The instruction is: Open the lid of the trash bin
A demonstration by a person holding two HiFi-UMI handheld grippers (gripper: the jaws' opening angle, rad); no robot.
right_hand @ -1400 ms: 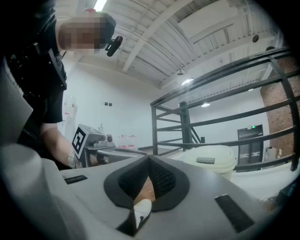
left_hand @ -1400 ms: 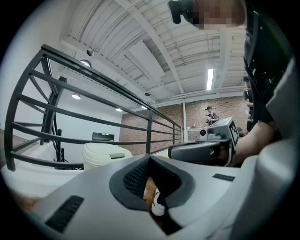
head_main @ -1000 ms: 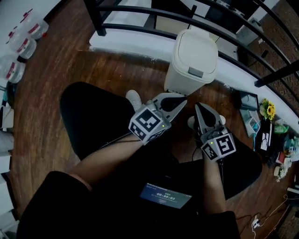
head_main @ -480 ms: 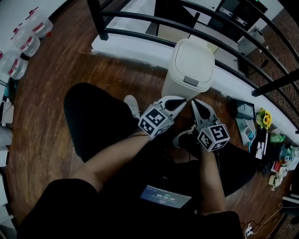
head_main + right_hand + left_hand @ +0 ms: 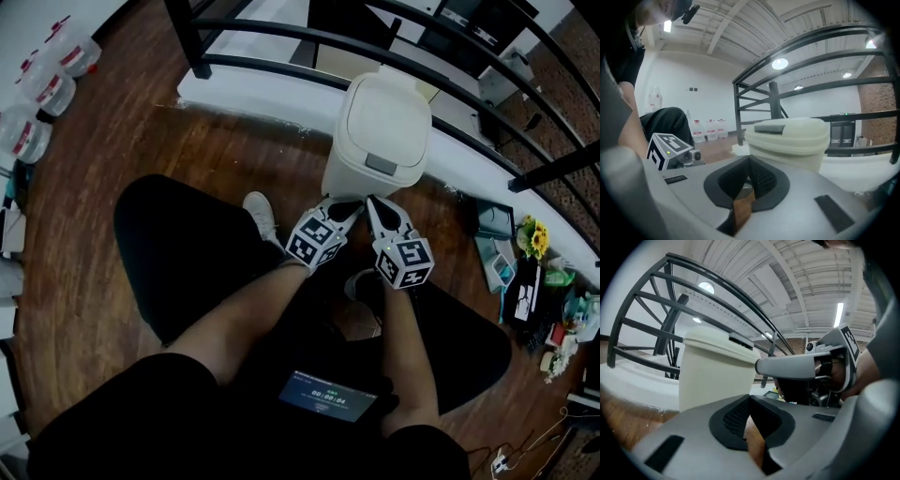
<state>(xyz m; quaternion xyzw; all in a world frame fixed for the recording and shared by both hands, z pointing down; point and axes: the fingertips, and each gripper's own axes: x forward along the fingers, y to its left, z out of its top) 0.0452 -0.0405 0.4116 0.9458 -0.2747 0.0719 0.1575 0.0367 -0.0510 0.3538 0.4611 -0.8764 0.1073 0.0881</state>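
Note:
A cream trash bin (image 5: 380, 127) stands on the wood floor against a white ledge, its lid down, with a grey push latch (image 5: 381, 165) at the lid's near edge. My left gripper (image 5: 350, 207) and right gripper (image 5: 373, 202) are side by side just in front of the bin's base, tips pointing at it, both shut on nothing. In the left gripper view the bin (image 5: 712, 373) rises beyond the shut left gripper (image 5: 750, 398), and the right gripper (image 5: 806, 366) crosses on the right. From the right gripper view the lid (image 5: 787, 133) sits just past the shut right gripper (image 5: 749, 161).
Black railing (image 5: 281, 42) runs behind the bin above the white ledge (image 5: 253, 94). Water bottles (image 5: 42, 84) stand at the far left. Small clutter and flowers (image 5: 534, 239) lie at the right. The person's dark trouser legs, a white shoe (image 5: 260, 214) and a screen (image 5: 328, 398) are below the grippers.
Both grippers have moved forward toward the bin's front and drawn closer together. The lid stays down.

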